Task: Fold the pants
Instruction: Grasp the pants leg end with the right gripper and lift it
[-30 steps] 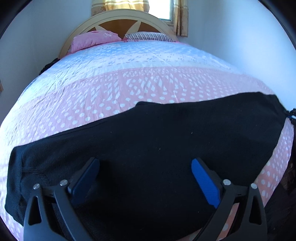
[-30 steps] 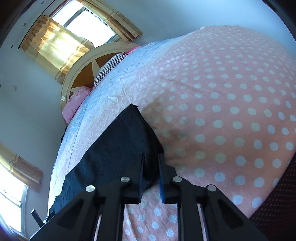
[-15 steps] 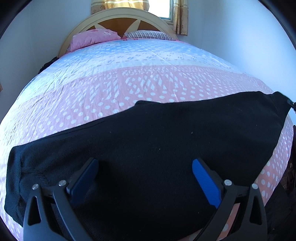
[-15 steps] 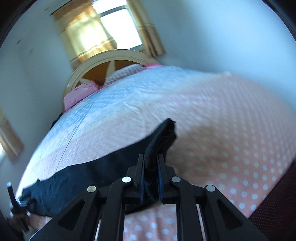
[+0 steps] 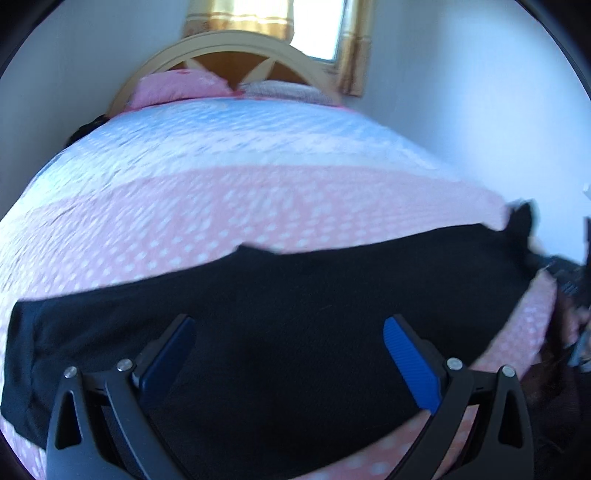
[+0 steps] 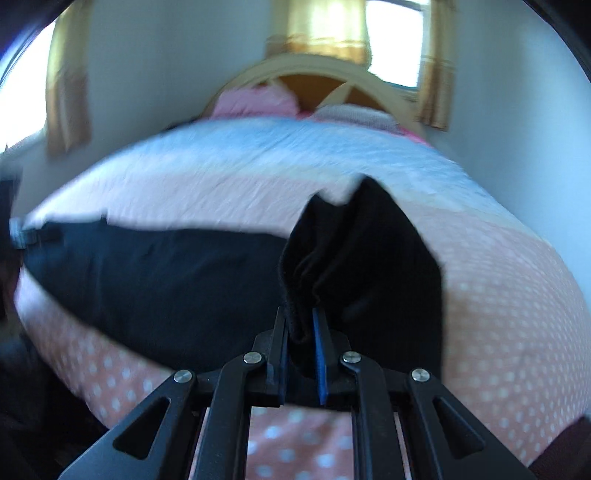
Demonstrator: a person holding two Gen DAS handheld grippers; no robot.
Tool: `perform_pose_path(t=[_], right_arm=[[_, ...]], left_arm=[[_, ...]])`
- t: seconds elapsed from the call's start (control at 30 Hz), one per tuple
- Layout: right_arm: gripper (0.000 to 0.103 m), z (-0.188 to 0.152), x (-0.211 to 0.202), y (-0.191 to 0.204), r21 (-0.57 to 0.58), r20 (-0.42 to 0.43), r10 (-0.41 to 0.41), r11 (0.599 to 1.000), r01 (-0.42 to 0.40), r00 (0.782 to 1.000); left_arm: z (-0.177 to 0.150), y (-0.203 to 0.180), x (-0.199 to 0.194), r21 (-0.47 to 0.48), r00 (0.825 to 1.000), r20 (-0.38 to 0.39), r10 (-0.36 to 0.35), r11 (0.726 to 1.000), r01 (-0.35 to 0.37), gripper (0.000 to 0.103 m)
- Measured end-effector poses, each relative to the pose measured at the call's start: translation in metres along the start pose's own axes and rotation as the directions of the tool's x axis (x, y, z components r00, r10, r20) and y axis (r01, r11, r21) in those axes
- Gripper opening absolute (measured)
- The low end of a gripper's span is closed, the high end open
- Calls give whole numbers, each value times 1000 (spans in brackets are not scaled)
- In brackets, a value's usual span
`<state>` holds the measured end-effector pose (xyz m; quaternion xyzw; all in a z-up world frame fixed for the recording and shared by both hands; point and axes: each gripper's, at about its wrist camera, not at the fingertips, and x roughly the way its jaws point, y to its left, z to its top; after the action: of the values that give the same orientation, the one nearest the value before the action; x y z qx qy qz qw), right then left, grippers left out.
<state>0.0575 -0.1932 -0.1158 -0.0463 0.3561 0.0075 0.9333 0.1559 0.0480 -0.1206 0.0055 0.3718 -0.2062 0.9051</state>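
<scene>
Black pants [image 5: 288,314] lie stretched across the near part of a pink polka-dot bedspread [image 5: 229,206]. My left gripper [image 5: 288,354] hovers over their middle, jaws wide open with blue pads and nothing between them. In the right wrist view my right gripper [image 6: 300,332] is shut on a bunched end of the pants [image 6: 354,258], which is lifted off the bed and hangs in folds, while the rest of the cloth [image 6: 155,280] still lies flat to the left. That raised end [image 5: 521,221] shows at the far right in the left wrist view.
The bed fills both views, with a wooden headboard [image 5: 236,51], a pink pillow [image 5: 177,88] and a striped pillow [image 5: 284,90] at the far end. A curtained window [image 5: 317,26] sits behind. White walls flank the bed. The bed's near edge drops to a dark floor [image 6: 33,398].
My right gripper has lifted the gripped end of the pants and swung it left and up, over the rest of the pants. The left gripper has stayed open over the middle, tilting slightly.
</scene>
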Motion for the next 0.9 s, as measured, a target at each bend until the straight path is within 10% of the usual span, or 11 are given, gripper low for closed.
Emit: perform_pose_path(t=[0.1,0.2,0.33,0.63,0.9], right_arm=[[14,-8,14,11,-57,-60,8,998,-12,998],[39,-7,3,-1,-5,-50,113,993,-114,992],[58,-5,-27,-38,126,117,236,960,-250,965],[60,-19,-28,-103,442,251,68,879,-177,966],[60,-24,-32,-107,452,270,68,872,-189,960]], left_arm=[[12,-28,7,46,997,-19,-81,996,82,103],[23,-61,21,74,983,-51,-175,981,178,103],[35,-116,48,80,937,-113,-332,937,341,95],[50,-223,112,45,831,-229,-506,848,529,83],[61,-256,142,10,834,-241,-496,858,513,72]])
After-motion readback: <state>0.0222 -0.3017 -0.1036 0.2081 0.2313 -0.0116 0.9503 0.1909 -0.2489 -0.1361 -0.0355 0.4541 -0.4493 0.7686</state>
